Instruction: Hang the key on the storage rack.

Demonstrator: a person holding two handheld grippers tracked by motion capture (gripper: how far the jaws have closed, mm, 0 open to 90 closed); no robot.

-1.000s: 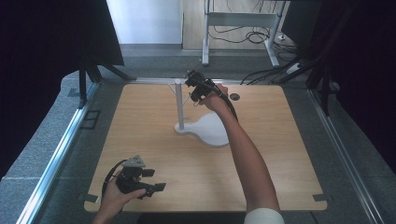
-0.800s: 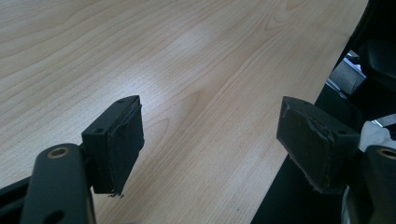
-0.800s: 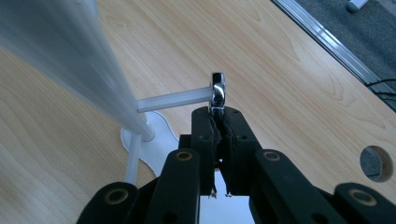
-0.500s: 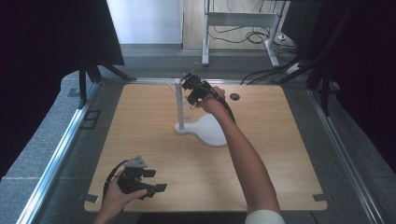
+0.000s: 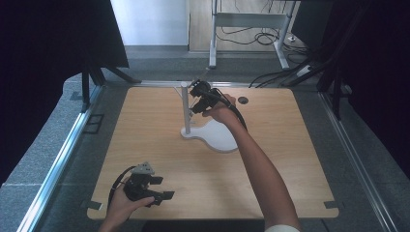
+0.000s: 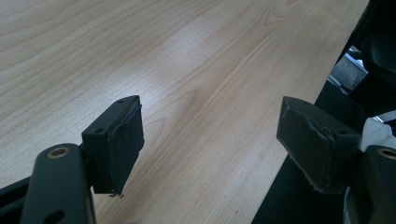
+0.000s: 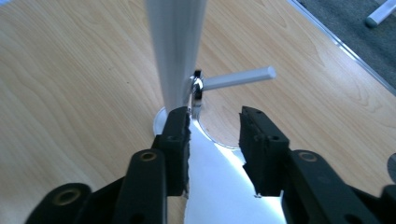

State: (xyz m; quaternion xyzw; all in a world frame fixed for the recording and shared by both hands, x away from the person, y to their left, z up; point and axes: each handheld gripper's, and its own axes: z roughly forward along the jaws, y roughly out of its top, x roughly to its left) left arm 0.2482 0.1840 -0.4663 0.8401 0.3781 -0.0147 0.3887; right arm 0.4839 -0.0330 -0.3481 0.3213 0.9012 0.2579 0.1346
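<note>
A white stand rests on the wooden table (image 5: 145, 125), with an upright pole (image 5: 185, 108) on a flat curved base (image 5: 220, 137). My right gripper (image 5: 196, 100) hovers just right of the pole's top. In the right gripper view its jaws (image 7: 215, 135) have just been opening and stand apart with nothing between them. The pole (image 7: 176, 46) rises just ahead of them, with a short white side peg (image 7: 238, 78) on a small metal fitting (image 7: 197, 88), and the base (image 7: 219, 186) lies below. My left gripper (image 5: 162, 188) rests low at the near left, its jaws (image 6: 210, 140) wide open over bare wood.
A small dark disc (image 5: 243, 100) lies on the table behind the right hand. The table's near edge runs just right of the left gripper's jaws. Metal rails flank the table, and a metal frame (image 5: 251, 21) with cables stands beyond the far edge.
The right gripper has edged slightly left and down toward the pole. The left hand and gripper have kept still.
</note>
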